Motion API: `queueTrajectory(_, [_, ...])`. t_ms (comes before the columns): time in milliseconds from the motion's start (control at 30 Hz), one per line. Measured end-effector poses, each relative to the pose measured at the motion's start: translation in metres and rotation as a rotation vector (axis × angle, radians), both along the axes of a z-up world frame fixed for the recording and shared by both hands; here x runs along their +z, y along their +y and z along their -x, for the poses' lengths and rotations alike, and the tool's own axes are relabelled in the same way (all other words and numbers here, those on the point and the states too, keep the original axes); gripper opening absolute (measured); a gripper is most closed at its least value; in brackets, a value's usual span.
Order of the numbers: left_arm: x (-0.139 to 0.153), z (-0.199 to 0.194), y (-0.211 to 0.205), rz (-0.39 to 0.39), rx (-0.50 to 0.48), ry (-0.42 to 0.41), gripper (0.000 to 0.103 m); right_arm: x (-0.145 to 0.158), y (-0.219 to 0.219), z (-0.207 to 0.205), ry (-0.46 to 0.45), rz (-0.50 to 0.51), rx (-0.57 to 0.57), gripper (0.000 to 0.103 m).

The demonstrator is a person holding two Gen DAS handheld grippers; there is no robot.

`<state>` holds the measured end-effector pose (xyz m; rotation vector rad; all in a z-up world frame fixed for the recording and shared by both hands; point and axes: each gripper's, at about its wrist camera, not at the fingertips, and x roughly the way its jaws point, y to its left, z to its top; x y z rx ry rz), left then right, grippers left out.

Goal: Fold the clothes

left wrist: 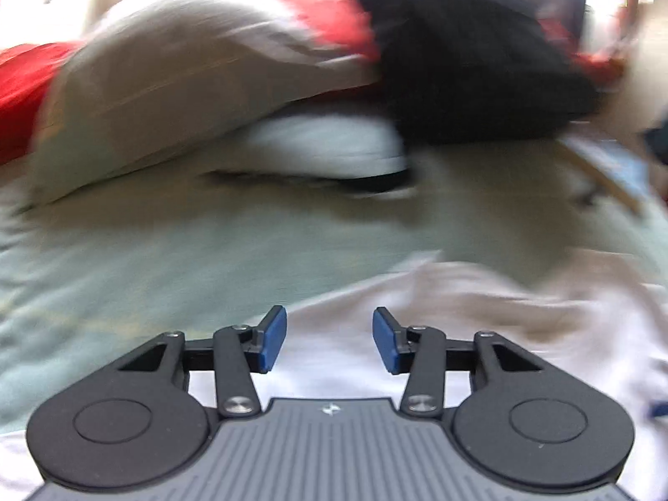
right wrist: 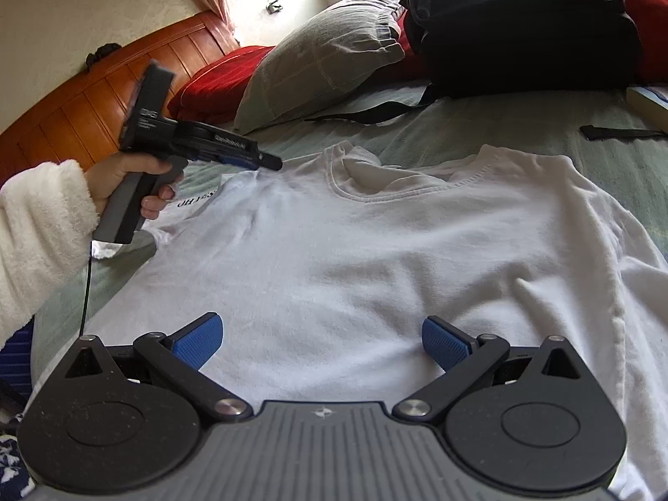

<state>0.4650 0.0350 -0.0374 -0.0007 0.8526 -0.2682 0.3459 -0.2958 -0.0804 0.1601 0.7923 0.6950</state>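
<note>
From the left wrist everything is smeared with blur. The left hand-held gripper point(left wrist: 330, 340) stands with its blue pads apart and nothing between them, over the near edge of the white T-shirt point(left wrist: 480, 317), which lies on the pale green bed sheet point(left wrist: 167, 259). Beyond the shirt a grey pillow point(left wrist: 175, 96) leans over something white, with a red cushion point(left wrist: 25, 83) behind it and a black backpack point(left wrist: 471, 54) just beside it.

From the right wrist the picture is sharp. The white T-shirt point(right wrist: 355, 250) lies spread flat on the bed, its round ribbed collar point(right wrist: 355, 192) on the far side, toward the pillow point(right wrist: 317, 62), and the cloth softly wrinkled. One sleeve, at the shirt's left edge, is turned so that dark reversed lettering point(right wrist: 190, 202) shows. The right hand-held gripper point(right wrist: 321, 344) hovers above the shirt's lower part, jaws wide and empty. A hand point(right wrist: 133, 179) in a fluffy white sleeve point(right wrist: 41, 225) holds the left hand-held gripper point(right wrist: 273, 163) over the shirt's shoulder, beside the collar. Past the pillow runs a wooden headboard point(right wrist: 96, 96); the backpack point(right wrist: 522, 25) sits beyond the collar.
</note>
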Motion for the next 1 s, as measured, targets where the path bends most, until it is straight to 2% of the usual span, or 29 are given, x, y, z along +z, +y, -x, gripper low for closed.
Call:
queueTrajectory(133, [0.003,0.005,-0.040,0.136,-0.191,0.061,0.051,0.000,0.001,0.000,-0.002,0.005,-0.002,0.103])
queueTrajectory(200, [-0.005,0.001,-0.056,0.107,-0.199,0.087,0.052,0.000,0.002,0.001,-0.003,0.008,-0.002,0.103])
queueTrajectory(267, [-0.020,-0.009,-0.059,0.042,-0.130,0.125,0.052,0.000,0.001,0.001,-0.003,0.007,-0.003,0.103])
queueTrajectory(300, [-0.026,-0.014,-0.056,0.035,-0.084,0.128,0.052,0.000,0.001,0.001,-0.002,0.006,-0.004,0.103])
queueTrajectory(367, [-0.028,-0.021,-0.047,0.059,-0.003,0.080,0.052,0.000,0.000,0.000,-0.001,0.002,-0.008,0.103])
queueTrajectory(500, [-0.027,-0.041,-0.036,-0.032,0.151,0.025,0.053,0.000,0.000,0.001,-0.003,0.004,-0.008,0.103])
queueTrajectory(533, [-0.026,-0.039,-0.033,-0.021,0.159,0.022,0.052,0.000,0.000,0.001,-0.004,0.004,-0.008,0.103])
queueTrajectory(600, [-0.020,-0.033,-0.036,-0.024,0.150,0.010,0.053,0.000,-0.002,0.001,-0.003,0.002,-0.011,0.103])
queueTrajectory(700, [-0.008,-0.014,-0.044,-0.037,0.082,0.000,0.054,0.001,-0.005,0.000,-0.001,-0.004,-0.023,0.103])
queueTrajectory(733, [-0.004,-0.005,-0.044,-0.031,0.054,0.007,0.059,0.001,-0.005,-0.001,-0.001,-0.004,-0.027,0.103])
queueTrajectory(833, [0.002,0.018,-0.043,-0.030,-0.010,0.061,0.068,0.002,-0.006,-0.001,-0.002,-0.002,-0.037,0.103])
queueTrajectory(1000, [-0.011,0.040,-0.030,-0.097,-0.080,0.159,0.069,0.002,-0.004,-0.001,-0.003,0.006,-0.037,0.103])
